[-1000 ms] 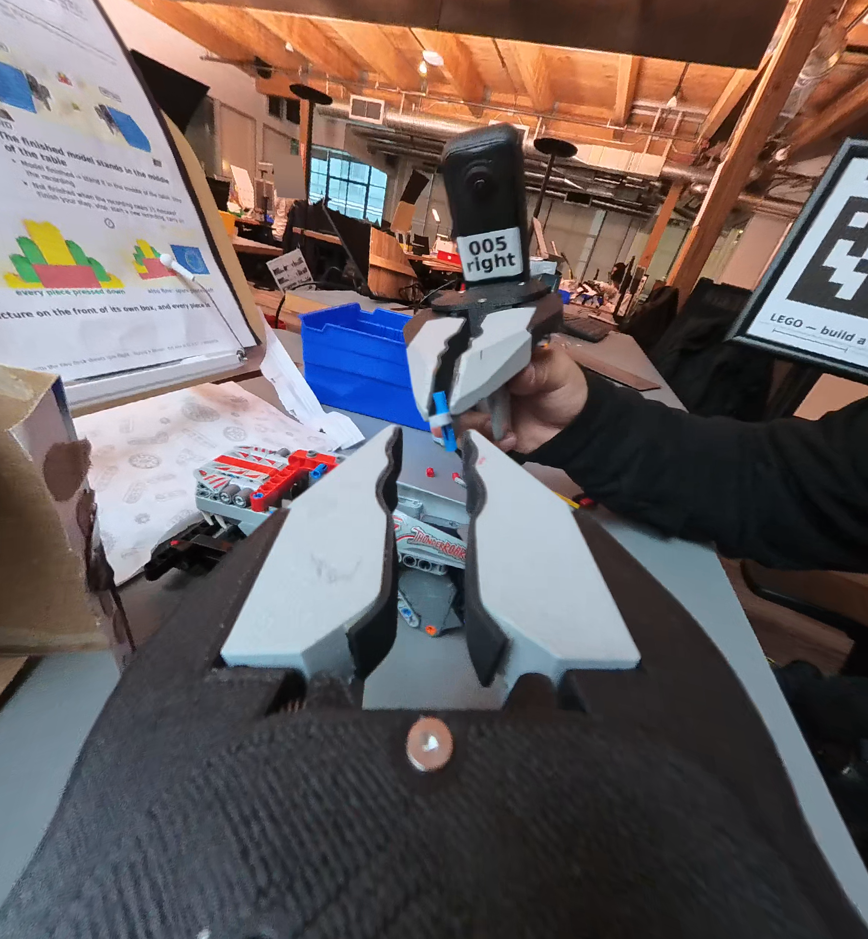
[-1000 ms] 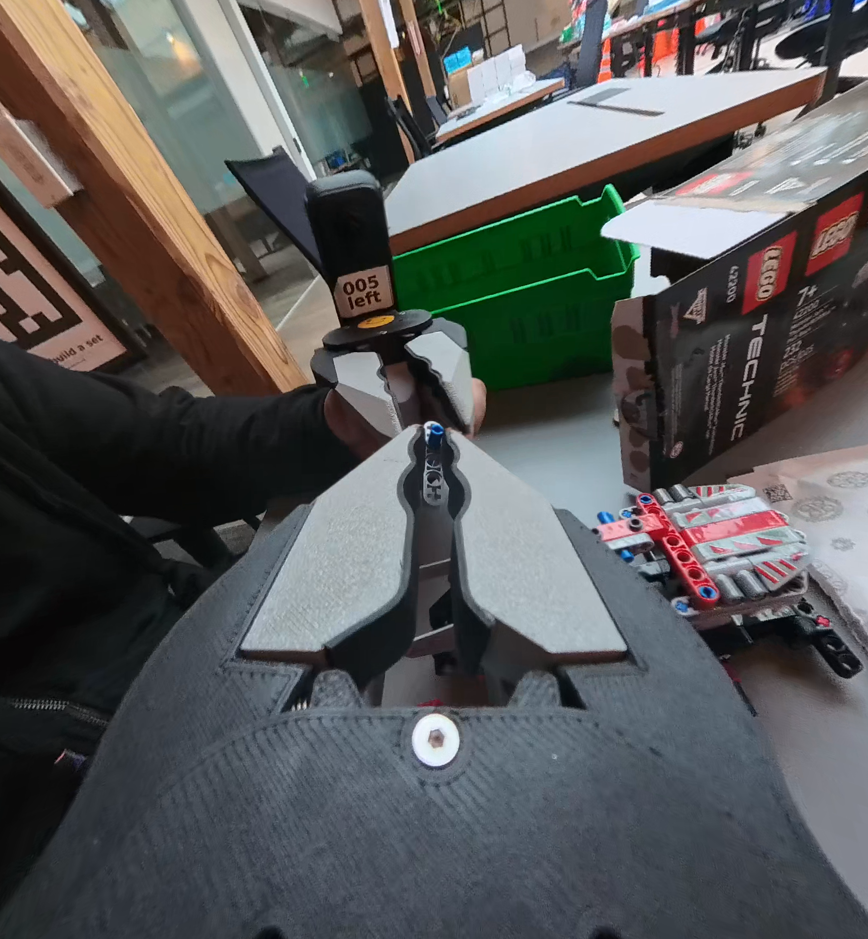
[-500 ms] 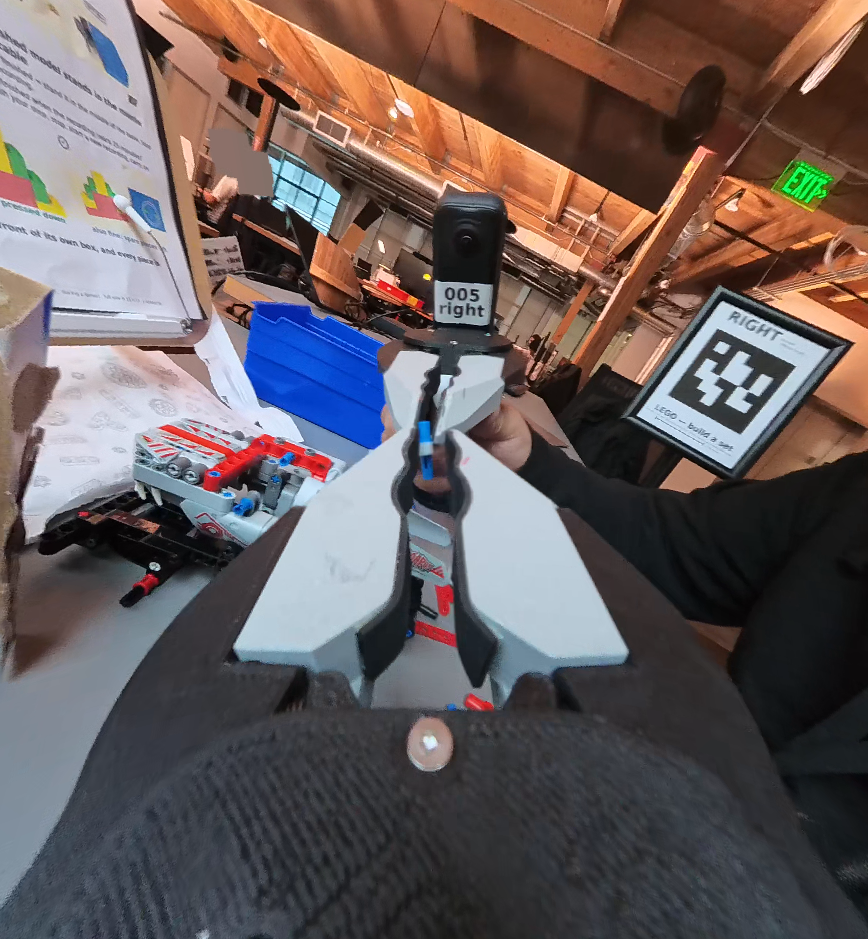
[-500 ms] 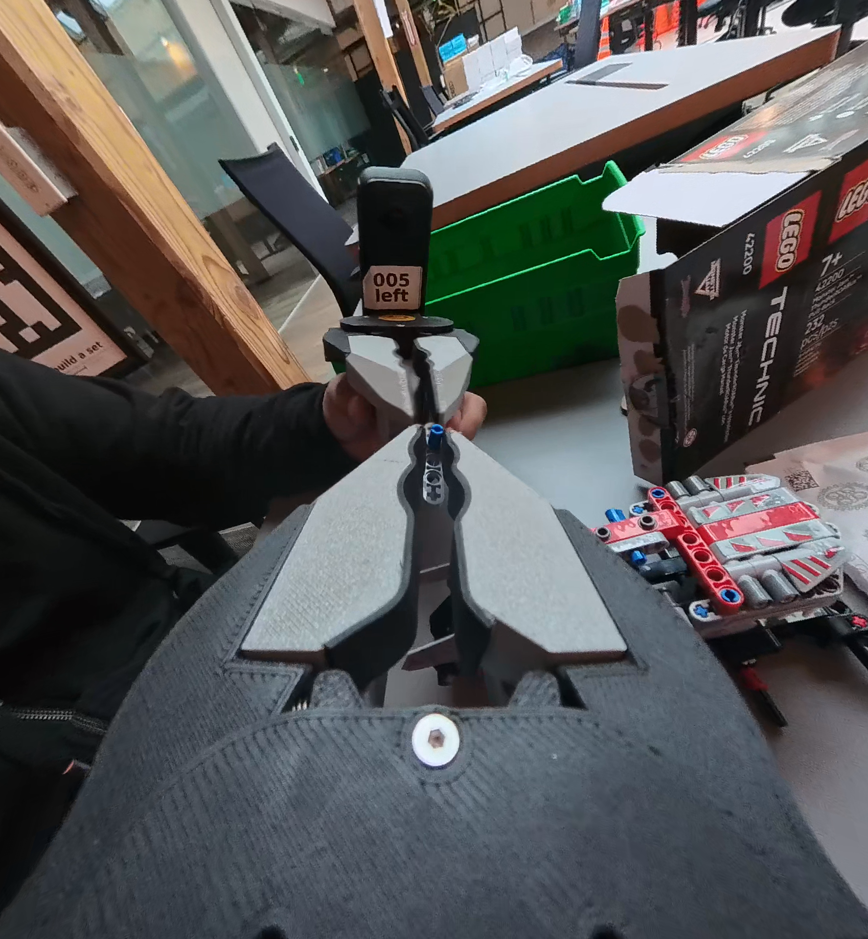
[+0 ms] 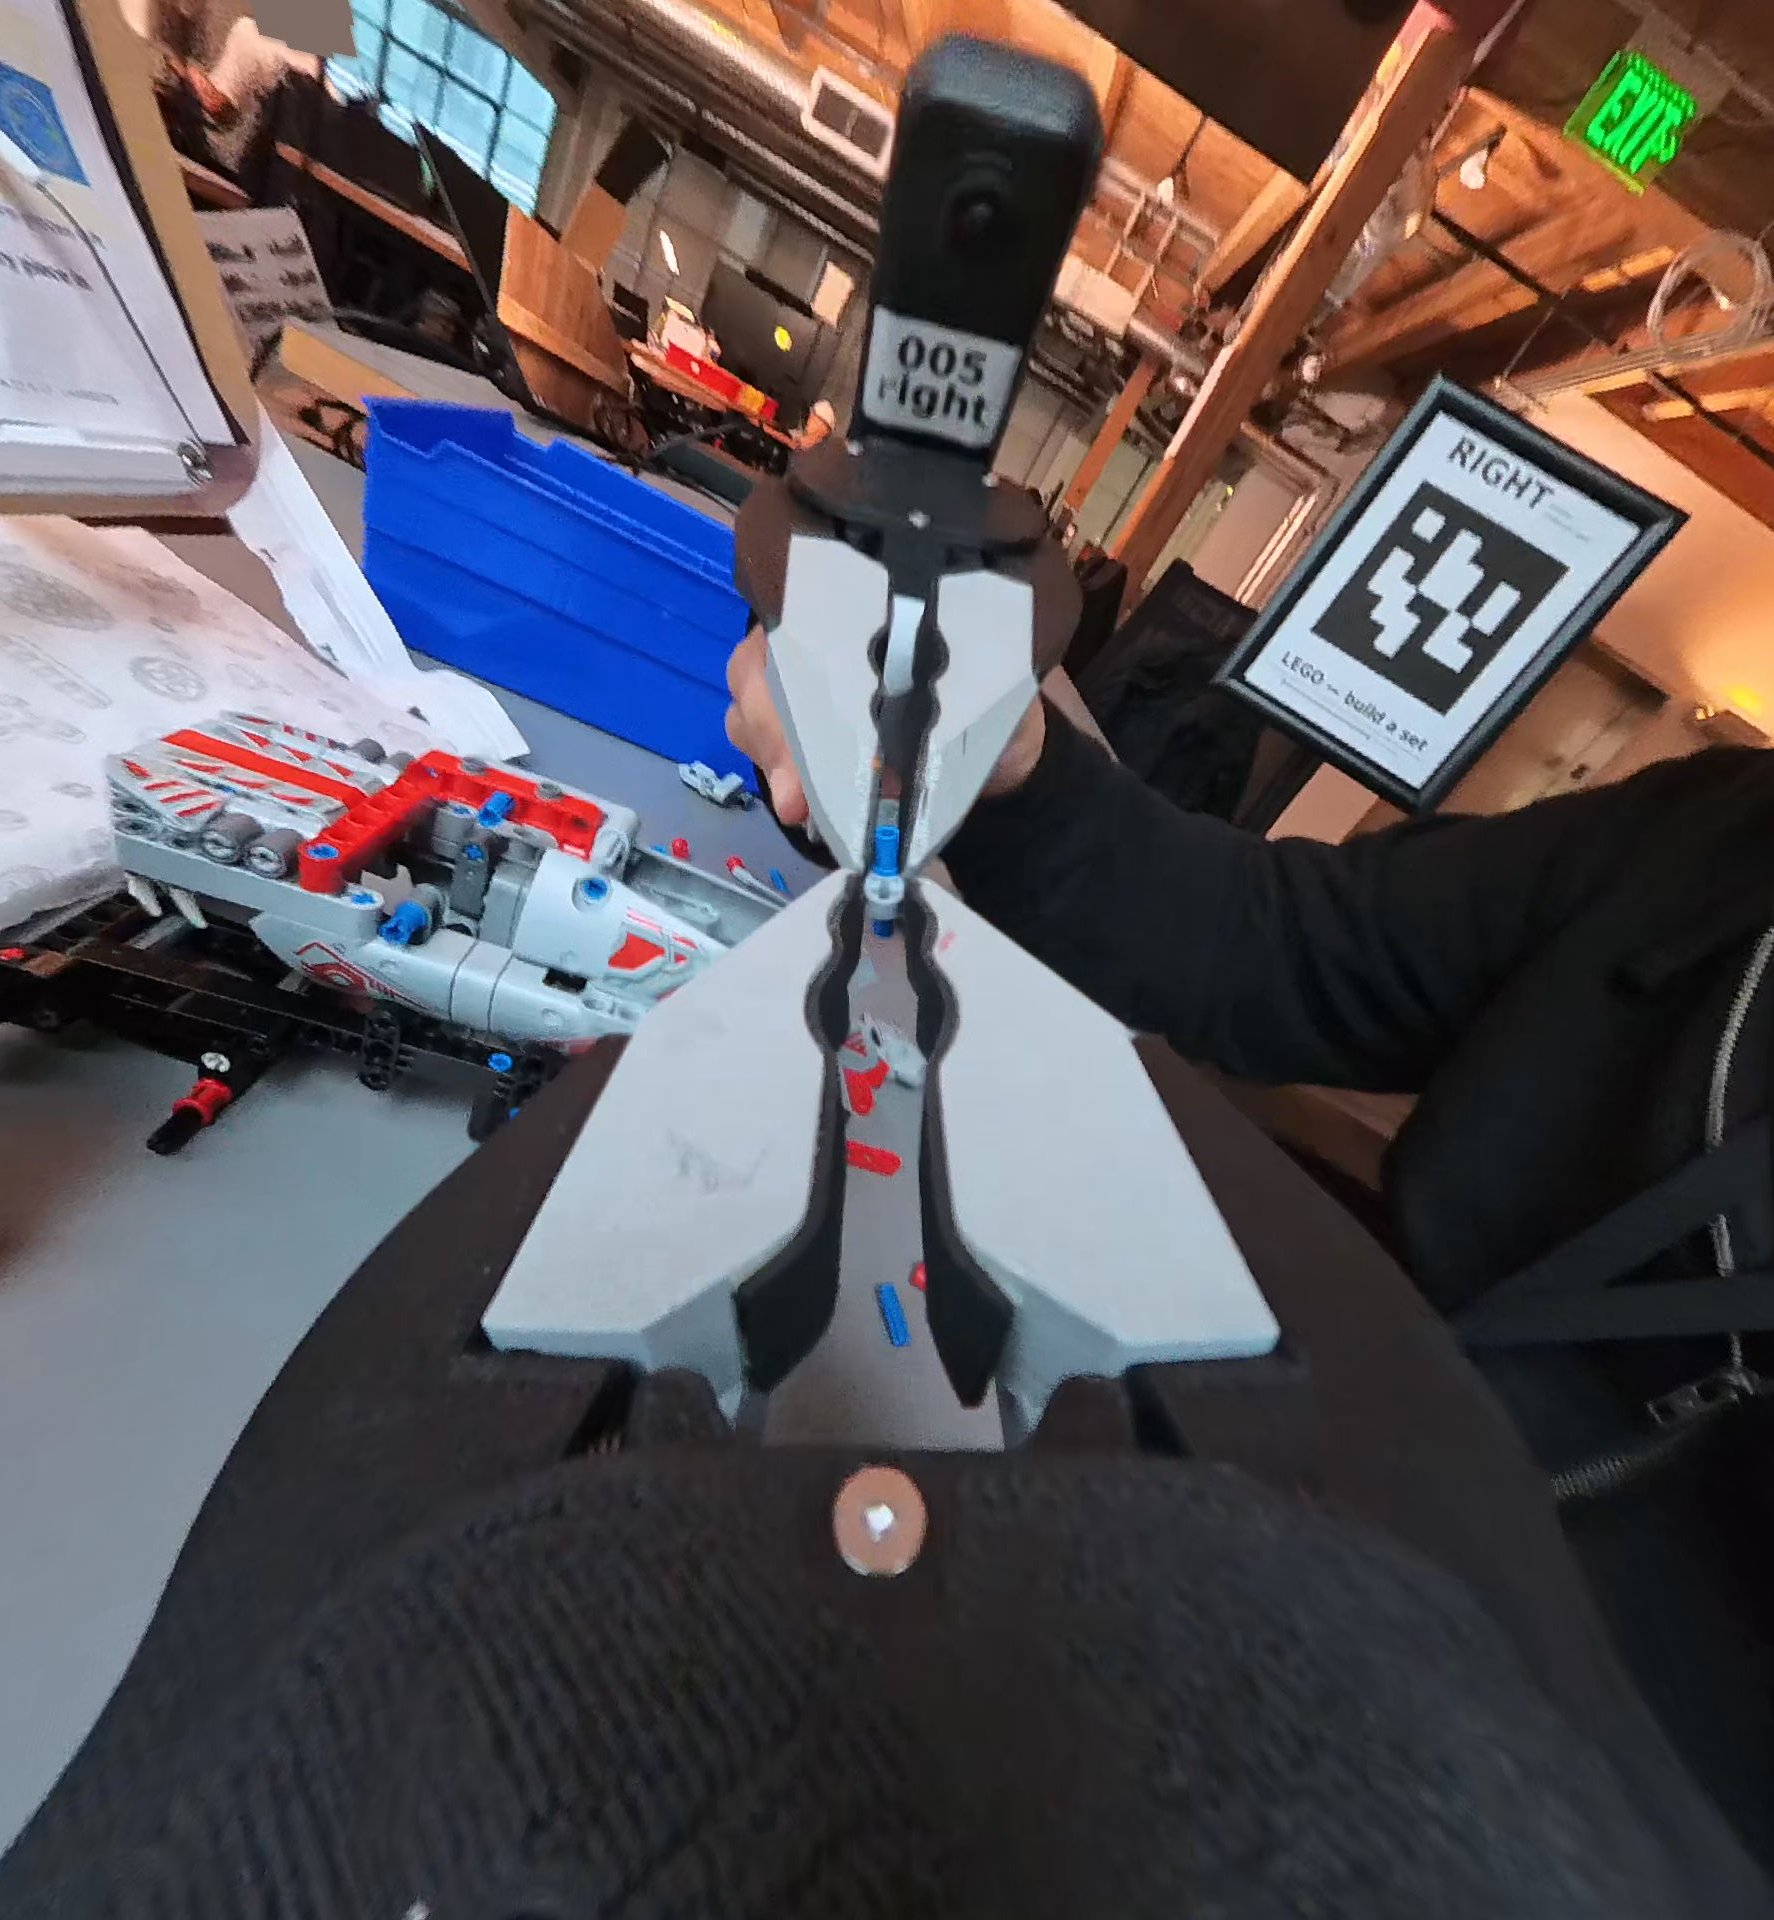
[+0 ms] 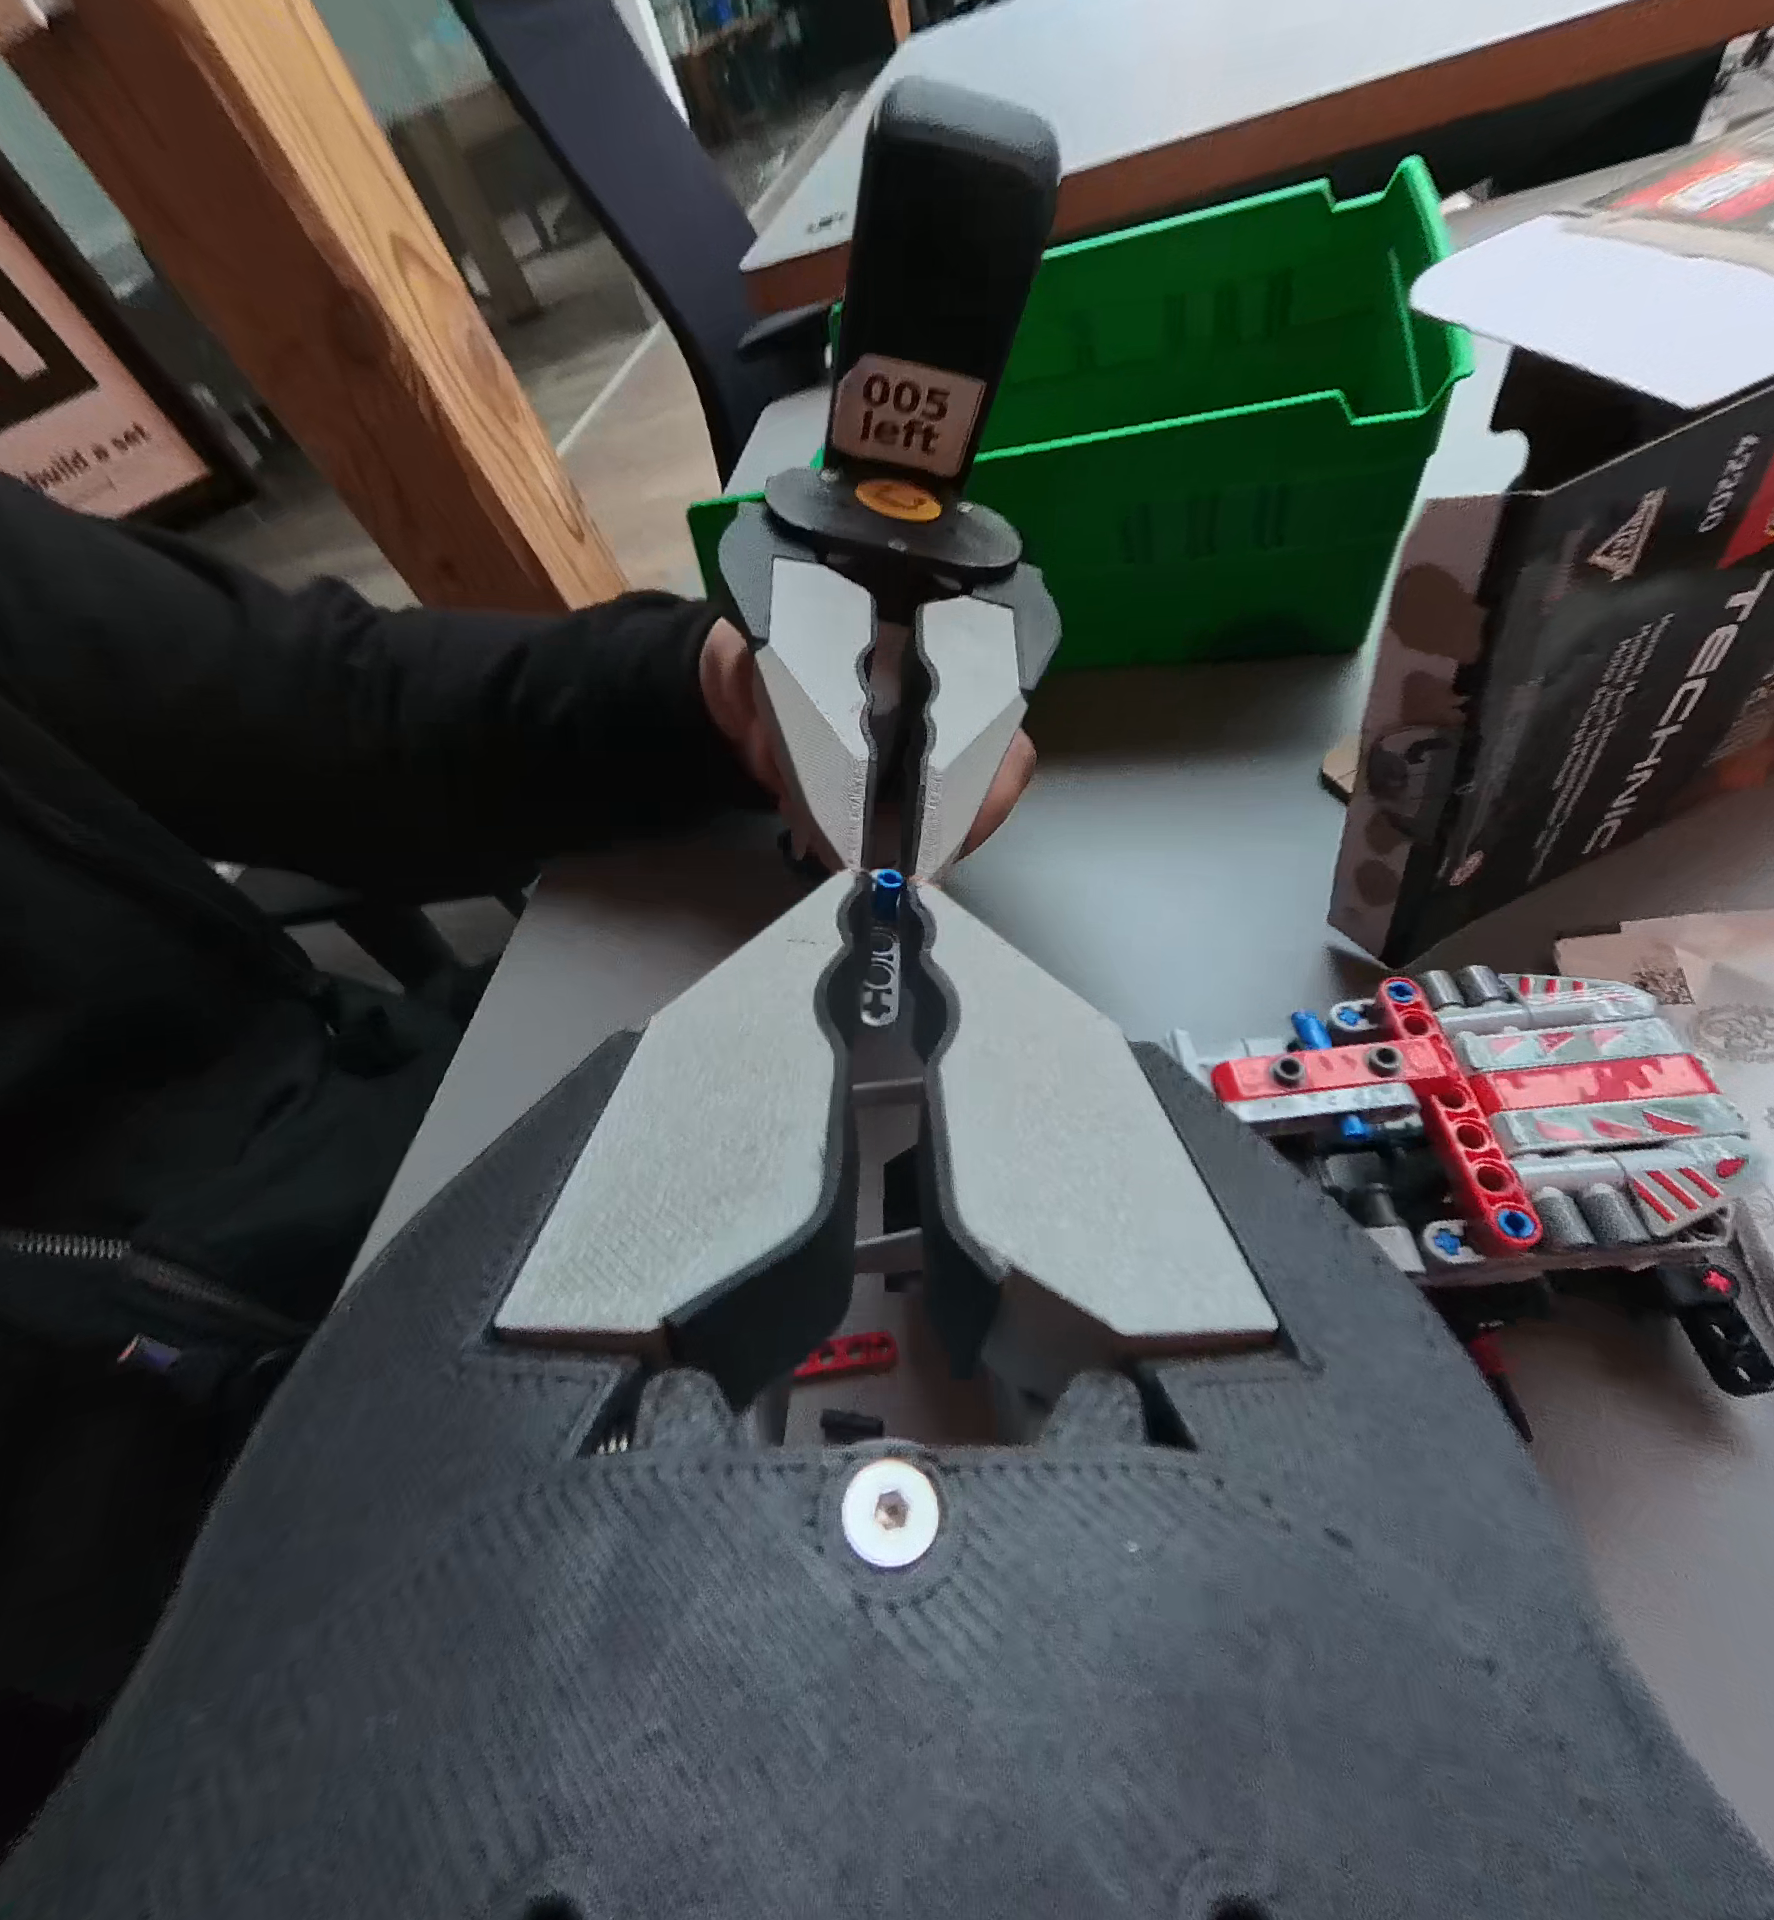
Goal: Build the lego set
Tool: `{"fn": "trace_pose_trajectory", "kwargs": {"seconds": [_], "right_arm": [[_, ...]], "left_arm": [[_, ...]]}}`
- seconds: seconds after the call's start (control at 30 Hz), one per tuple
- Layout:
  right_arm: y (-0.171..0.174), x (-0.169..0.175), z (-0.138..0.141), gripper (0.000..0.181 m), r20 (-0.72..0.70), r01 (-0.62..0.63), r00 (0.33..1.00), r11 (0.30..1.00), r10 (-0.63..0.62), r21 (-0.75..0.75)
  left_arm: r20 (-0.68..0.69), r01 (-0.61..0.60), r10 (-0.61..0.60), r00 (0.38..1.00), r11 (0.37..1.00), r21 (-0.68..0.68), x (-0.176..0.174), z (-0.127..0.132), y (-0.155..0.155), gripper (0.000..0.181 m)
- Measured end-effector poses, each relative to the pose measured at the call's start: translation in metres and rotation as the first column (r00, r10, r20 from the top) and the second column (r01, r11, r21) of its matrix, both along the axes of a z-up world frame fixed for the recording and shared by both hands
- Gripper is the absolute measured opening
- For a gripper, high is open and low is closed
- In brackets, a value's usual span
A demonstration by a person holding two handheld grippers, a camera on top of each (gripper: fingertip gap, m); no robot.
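The two grippers meet tip to tip above the grey table [image 5: 135,1351], each held up in a bare hand with a black sleeve behind it.

The right gripper [image 6: 883,894] has its fingers nearly closed on a small grey Technic beam [image 6: 878,982], which stands lengthwise in the narrow gap between the pads. A blue pin [image 6: 884,894] sticks out of the beam's far end, right at the fingertips. In the left wrist view this gripper [image 5: 883,842] points down and toward the camera, and the blue pin [image 5: 884,847] shows at its tip.

The left gripper [image 5: 881,899] is also nearly closed, its tips pinching a small light grey piece [image 5: 881,891] that touches the pin's end. In the right wrist view it [image 6: 888,857] points down at the pin.

The partly built red, grey and black vehicle model [image 5: 395,894] lies on the table beside the grippers, with loose red and blue pieces [image 5: 867,1091] scattered under them. A blue bin [image 5: 550,561], a green bin [image 6: 1205,436] and the opened set box [image 6: 1610,644] stand farther back.
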State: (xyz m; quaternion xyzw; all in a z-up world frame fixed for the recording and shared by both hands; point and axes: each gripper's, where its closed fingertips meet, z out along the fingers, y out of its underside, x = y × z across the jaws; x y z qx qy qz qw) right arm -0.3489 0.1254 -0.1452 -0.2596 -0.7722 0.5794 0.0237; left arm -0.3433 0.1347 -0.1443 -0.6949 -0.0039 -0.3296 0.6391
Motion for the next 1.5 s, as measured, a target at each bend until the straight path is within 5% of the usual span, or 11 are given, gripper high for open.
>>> {"fn": "trace_pose_trajectory", "kwargs": {"seconds": [0.17,0.27,0.77,1.0,1.27,1.37,1.5], "right_arm": [[-0.007,0.009,-0.012,0.0,0.021,-0.064,0.998,0.996,0.063,0.062],[-0.009,0.013,-0.022,0.0,0.028,-0.083,0.996,0.989,0.08,0.121],[-0.008,0.018,-0.049,0.001,0.014,-0.082,0.996,0.918,0.083,0.389],[-0.009,0.014,-0.044,0.001,0.004,-0.054,0.998,0.928,0.057,0.37],[-0.018,0.004,-0.039,0.001,0.045,-0.016,0.999,0.977,0.007,0.214],[-0.024,0.001,-0.013,0.0,-0.006,0.002,1.0,0.997,-0.002,0.075],[-0.015,0.001,-0.011,0.0,-0.057,0.025,0.998,0.989,-0.017,0.142]], "left_arm": [[-0.039,0.13,-0.135,0.99,0.985,-0.117,0.023,-0.022,-0.002,0.011],[-0.201,0.07,-0.101,0.974,0.985,-0.156,0.024,-0.035,0.002,0.005],[-0.288,0.074,-0.159,0.944,0.956,-0.285,0.028,-0.063,0.001,0.006],[-0.417,-0.007,-0.125,0.9,0.954,-0.301,0.023,-0.063,0.0,0.004],[-0.342,0.018,-0.148,0.928,0.934,-0.356,0.024,-0.069,-0.002,0.004],[-0.426,-0.008,-0.174,0.888,0.92,-0.393,0.031,-0.083,0.004,0.004],[-0.46,0.004,-0.178,0.87,0.935,-0.355,0.041,-0.079,0.011,0.004]]}}
